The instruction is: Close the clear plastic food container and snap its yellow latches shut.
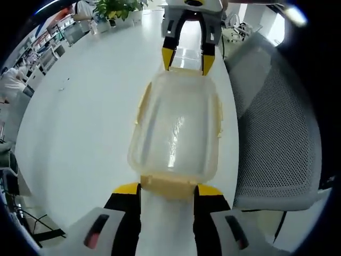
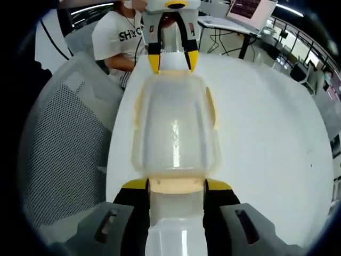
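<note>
Two grippers face each other across a clear plastic container on a white bench.

The left gripper [image 1: 167, 190] has its yellow-tipped jaws apart, one on each side of the yellow end latch [image 1: 168, 185] at the near end of the clear container [image 1: 176, 128]; whether they touch it I cannot tell. The right gripper [image 2: 176, 184] stands the same way at the opposite end latch [image 2: 176, 184], jaws apart, flanking it. Between the two grippers the container rests with its lid on, and yellow side latches [image 1: 219, 114] run along both long sides. Beyond the jaws spreads the bench [image 1: 80, 122]. A grey mesh chair [image 1: 277, 133] stands beside the bench edge, and a person in a white shirt [image 2: 114, 37] sits behind the far gripper.
</note>
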Demonstrator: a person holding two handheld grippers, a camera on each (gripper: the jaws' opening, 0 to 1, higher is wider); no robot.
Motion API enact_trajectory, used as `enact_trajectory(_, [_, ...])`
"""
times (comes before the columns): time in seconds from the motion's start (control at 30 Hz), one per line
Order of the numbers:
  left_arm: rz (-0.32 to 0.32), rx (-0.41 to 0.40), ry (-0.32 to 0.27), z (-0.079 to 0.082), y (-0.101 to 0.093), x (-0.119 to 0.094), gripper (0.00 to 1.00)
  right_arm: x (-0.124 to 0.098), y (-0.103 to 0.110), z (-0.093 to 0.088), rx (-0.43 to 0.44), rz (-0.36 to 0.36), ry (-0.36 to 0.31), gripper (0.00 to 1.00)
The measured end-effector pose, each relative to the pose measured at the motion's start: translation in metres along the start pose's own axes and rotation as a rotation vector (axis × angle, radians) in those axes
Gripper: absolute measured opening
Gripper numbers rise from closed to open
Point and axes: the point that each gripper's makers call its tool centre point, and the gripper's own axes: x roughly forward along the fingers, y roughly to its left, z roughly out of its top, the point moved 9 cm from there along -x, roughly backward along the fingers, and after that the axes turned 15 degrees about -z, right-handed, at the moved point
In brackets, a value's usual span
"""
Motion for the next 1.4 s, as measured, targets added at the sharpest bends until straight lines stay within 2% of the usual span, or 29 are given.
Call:
enact_trajectory(0.37, [0.017, -0.005, 0.005, 0.007, 0.002, -0.012, 0.32, -0.012, -0.010, 0.008, -0.009, -0.004, -0.013, 0.35])
enact_trajectory(0.67, [0.014, -0.017, 0.004, 0.010, 0.002, -0.015, 0.33, -0.013, -0.013, 0.006, -0.018, 0.004, -0.007, 0.35])
enact_trajectory(1.07, [0.010, -0.035, -0.013, 0.022, 0.001, -0.009, 0.32, -0.019, -0.018, -0.006, -0.034, 0.004, -0.007, 0.35])
enact_trajectory(1.4, [0.011, -0.032, -0.027, 0.043, 0.000, -0.001, 0.32, -0.031, -0.021, -0.025, -0.046, -0.013, 0.004, 0.35])
